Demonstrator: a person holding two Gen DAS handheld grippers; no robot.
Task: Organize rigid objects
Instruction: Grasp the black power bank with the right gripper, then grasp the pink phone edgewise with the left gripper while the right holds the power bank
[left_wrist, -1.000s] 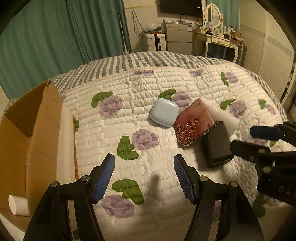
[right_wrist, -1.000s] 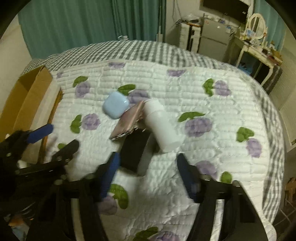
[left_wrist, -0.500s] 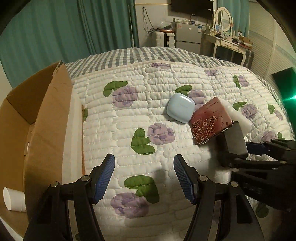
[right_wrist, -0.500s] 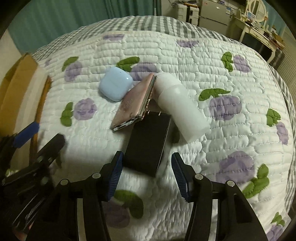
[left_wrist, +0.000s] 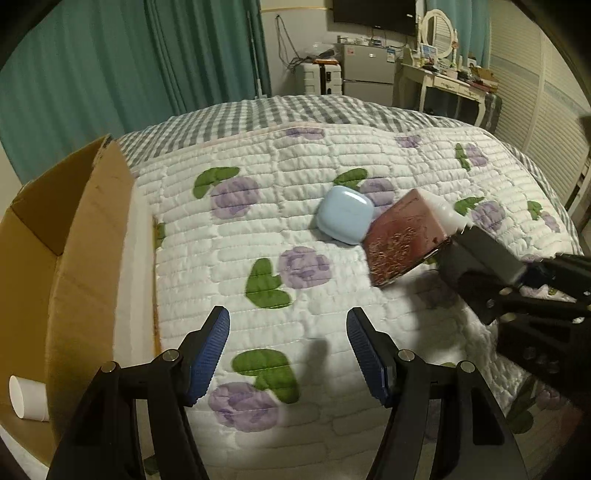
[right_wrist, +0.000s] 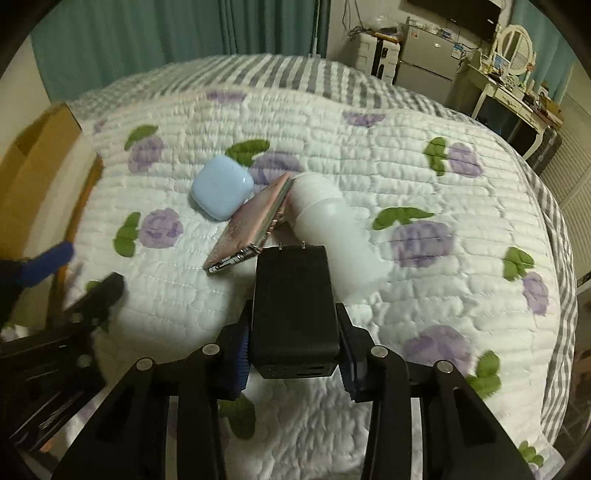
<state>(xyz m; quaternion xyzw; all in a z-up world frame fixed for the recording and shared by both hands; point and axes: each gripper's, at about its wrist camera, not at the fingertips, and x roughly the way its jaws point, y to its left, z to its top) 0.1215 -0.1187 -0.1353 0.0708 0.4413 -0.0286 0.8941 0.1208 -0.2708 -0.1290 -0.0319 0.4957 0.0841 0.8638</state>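
No text, label or number can be read. The stickers on the fridge (left_wrist: 367, 66) and the pattern on the red case (left_wrist: 402, 240) are too small or blurred.

A home bedroom: quilted floral bedspread (left_wrist: 332, 155), teal curtains (left_wrist: 110, 81), mirrored dressing table (left_wrist: 448, 79), small fridge (left_wrist: 365, 74).

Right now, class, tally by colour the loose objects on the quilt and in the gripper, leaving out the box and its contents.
Light blue: 1, the case
Reddish-pink: 1, the flat patterned case
White: 1, the bottle
Black: 1, the charger block, shut in the right gripper
Total: 4
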